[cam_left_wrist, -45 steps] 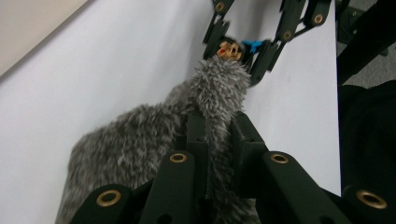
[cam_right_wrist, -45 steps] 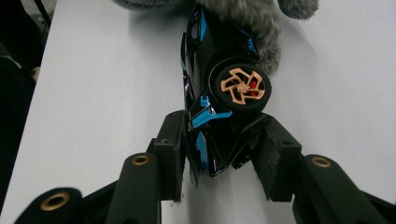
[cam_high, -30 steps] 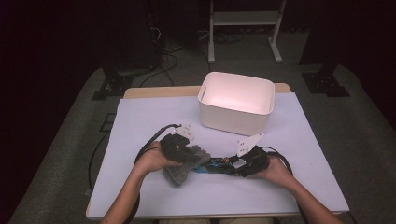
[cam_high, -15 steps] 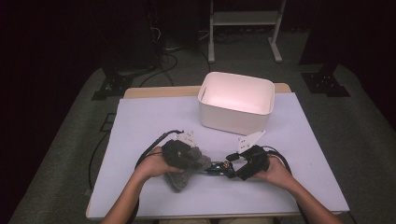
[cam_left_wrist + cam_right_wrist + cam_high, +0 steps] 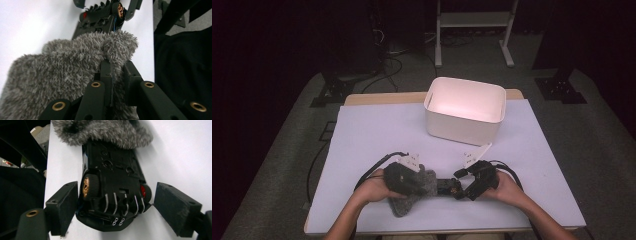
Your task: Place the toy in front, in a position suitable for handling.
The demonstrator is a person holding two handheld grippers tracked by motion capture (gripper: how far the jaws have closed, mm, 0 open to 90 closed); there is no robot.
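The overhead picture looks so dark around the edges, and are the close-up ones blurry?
High view: light falls on the table and white bin, the room around stays nearly black. Left gripper view: the grey fuzzy cloth is sharp, the background washes out white. Right gripper view: the toy car's underside is sharp, the near pads slightly soft.

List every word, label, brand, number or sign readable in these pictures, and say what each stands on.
No readable text anywhere.
Black toy car lying upside down: its underside carries moulded holes and ridges, no legible letters.
White rectangular plastic bin: plain, no label.
Fluffy grey cloth: no tag visible.
White plates on top of the tongs: dark marks, too small to read.
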